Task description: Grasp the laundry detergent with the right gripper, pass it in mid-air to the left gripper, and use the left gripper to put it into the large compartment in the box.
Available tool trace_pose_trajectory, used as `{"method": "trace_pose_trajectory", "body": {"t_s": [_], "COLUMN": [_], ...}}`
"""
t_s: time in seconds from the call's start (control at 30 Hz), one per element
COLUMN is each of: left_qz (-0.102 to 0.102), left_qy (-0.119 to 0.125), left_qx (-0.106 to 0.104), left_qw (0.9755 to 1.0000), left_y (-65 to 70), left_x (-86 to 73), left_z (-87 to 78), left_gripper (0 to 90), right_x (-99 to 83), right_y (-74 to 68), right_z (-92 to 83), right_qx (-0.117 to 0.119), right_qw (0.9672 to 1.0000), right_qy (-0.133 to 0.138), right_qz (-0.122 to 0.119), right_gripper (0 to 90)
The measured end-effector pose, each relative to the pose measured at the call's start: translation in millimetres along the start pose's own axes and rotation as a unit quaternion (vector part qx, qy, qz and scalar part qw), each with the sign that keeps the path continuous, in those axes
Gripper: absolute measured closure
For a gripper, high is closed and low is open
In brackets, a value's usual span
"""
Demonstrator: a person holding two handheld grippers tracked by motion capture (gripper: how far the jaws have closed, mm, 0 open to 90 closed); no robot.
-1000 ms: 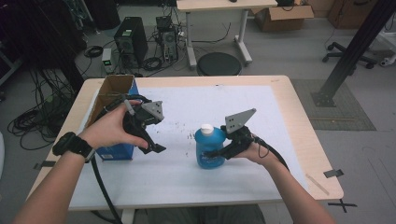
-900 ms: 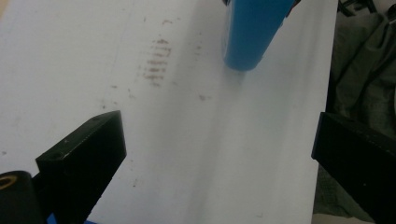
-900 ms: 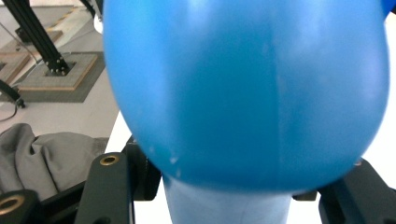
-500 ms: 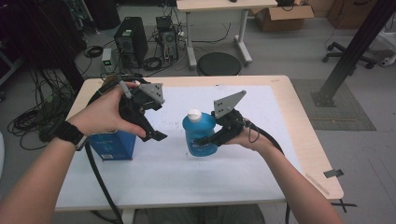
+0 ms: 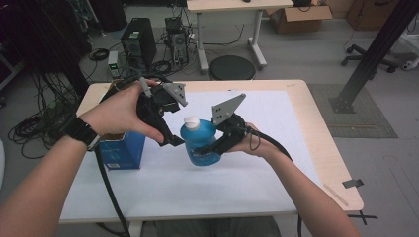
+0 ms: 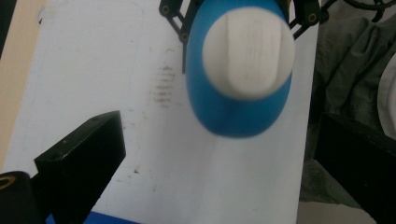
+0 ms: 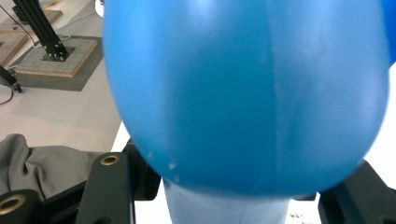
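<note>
Blue plastic bottle (image 5: 200,140) with a white cap (image 5: 190,122) hangs above the white table sheet (image 5: 257,163), pinched at its lower body between the right gripper's (image 5: 210,148) closed jaws. The left gripper (image 5: 173,140), jaws spread wide and empty, sits just beside the bottle, apparently not touching it.

The bottle (image 5: 199,143) sits mid-table (image 5: 276,168) between the jaws of the right gripper (image 5: 210,148). The left gripper (image 5: 170,140) hangs just left of it. The box (image 5: 118,150) stands farther left.
</note>
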State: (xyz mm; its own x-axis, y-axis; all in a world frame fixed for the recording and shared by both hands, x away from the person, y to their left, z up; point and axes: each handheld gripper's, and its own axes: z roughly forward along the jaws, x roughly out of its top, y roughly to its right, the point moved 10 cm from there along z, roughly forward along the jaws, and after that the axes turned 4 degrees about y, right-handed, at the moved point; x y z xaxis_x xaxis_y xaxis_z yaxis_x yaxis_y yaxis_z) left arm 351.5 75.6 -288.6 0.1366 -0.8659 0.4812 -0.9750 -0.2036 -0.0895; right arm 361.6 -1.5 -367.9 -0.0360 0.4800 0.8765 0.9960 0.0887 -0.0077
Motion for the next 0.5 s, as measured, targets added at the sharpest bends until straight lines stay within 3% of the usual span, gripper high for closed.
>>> {"method": "trace_pose_trajectory", "body": {"t_s": [0.5], "left_qz": [0.028], "left_qy": [-0.058], "left_qx": [-0.006], "left_qw": [0.9979], "left_y": [7.4], "left_x": [21.8], "left_z": [22.6], "left_gripper": [3.5], "right_x": [7.8], "right_y": [-3.9], "right_z": [8.0], "right_qx": [0.006], "right_qw": [0.9999], "right_qy": [0.009], "right_qz": [0.002], "right_gripper": [42.3]}}
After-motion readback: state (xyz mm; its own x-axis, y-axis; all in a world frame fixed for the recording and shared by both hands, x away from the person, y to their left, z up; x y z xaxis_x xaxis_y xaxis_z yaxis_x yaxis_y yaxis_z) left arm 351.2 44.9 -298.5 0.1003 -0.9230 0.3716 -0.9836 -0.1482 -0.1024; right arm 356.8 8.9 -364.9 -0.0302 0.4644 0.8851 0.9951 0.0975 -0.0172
